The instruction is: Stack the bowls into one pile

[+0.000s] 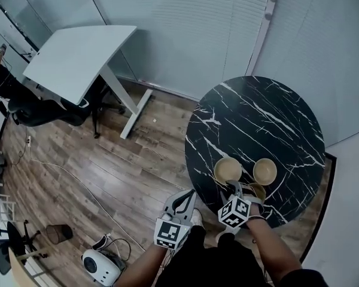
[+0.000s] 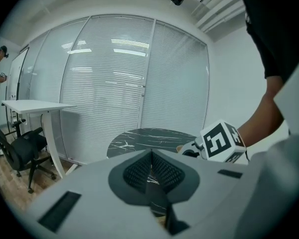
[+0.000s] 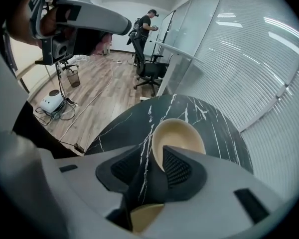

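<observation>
Three tan bowls sit near the front edge of a round black marble table [image 1: 269, 118]. One bowl [image 1: 228, 170] is on the left and a second bowl [image 1: 265, 171] is to its right. The third bowl [image 1: 258, 190] lies nearer, partly hidden by my right gripper [image 1: 235, 188]. In the right gripper view, the right gripper [image 3: 152, 153] is open above the table with nothing between its pads. One bowl [image 3: 182, 133] lies just past its right finger and another bowl [image 3: 145, 215] shows under its base. My left gripper [image 1: 188, 195] hangs off the table's left edge. The left gripper [image 2: 150, 156] is shut and empty.
A white desk [image 1: 78, 58] and a black office chair [image 1: 48, 109] stand at the far left on the wood floor. A person [image 3: 145, 26] stands beyond them. A white device [image 1: 99, 265] and a bin [image 1: 58, 233] are on the floor nearby. Blinds cover the back glass wall [image 1: 191, 34].
</observation>
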A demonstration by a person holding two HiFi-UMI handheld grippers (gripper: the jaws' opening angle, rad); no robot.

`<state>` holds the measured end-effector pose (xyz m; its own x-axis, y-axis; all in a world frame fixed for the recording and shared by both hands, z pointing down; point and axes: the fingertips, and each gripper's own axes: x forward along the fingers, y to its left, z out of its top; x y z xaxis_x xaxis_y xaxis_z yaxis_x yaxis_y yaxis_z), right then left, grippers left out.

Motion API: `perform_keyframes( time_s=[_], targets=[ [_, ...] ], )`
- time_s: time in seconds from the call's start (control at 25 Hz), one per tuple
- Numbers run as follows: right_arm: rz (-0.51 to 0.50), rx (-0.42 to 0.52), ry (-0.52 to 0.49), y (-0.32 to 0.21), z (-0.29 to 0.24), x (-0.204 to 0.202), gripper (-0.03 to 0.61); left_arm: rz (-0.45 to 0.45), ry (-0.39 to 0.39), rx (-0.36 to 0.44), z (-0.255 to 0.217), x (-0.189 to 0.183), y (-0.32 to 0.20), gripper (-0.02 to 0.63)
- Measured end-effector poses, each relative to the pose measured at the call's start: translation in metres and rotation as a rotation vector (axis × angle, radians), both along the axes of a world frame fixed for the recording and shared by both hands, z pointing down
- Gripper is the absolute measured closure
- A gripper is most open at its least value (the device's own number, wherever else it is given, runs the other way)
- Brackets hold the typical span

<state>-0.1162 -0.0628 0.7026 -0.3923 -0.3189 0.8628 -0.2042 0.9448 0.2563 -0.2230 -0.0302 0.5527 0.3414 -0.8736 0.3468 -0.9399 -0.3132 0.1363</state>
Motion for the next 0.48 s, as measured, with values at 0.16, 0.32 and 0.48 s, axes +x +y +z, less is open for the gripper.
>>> perform_keyframes(
  time_s=[0.16, 0.32, 0.48],
  targets=[
    [-0.045, 0.016, 0.047, -0.001, 0.01, -0.003, 0.433, -0.012, 0.011, -0.013, 0.004, -0.005, 0.007, 0.6],
    [-0.1, 0.059, 0.1, -0.005, 0.019, -0.003, 0.433, -0.021, 0.004, -0.022, 0.007, -0.009, 0.013, 0.6],
    [-0.182, 0.142, 0.172, -0.011, 0.022, -0.006, 0.451, -0.038, 0.003, -0.031, 0.011, -0.018, 0.017, 0.6]
  ],
)
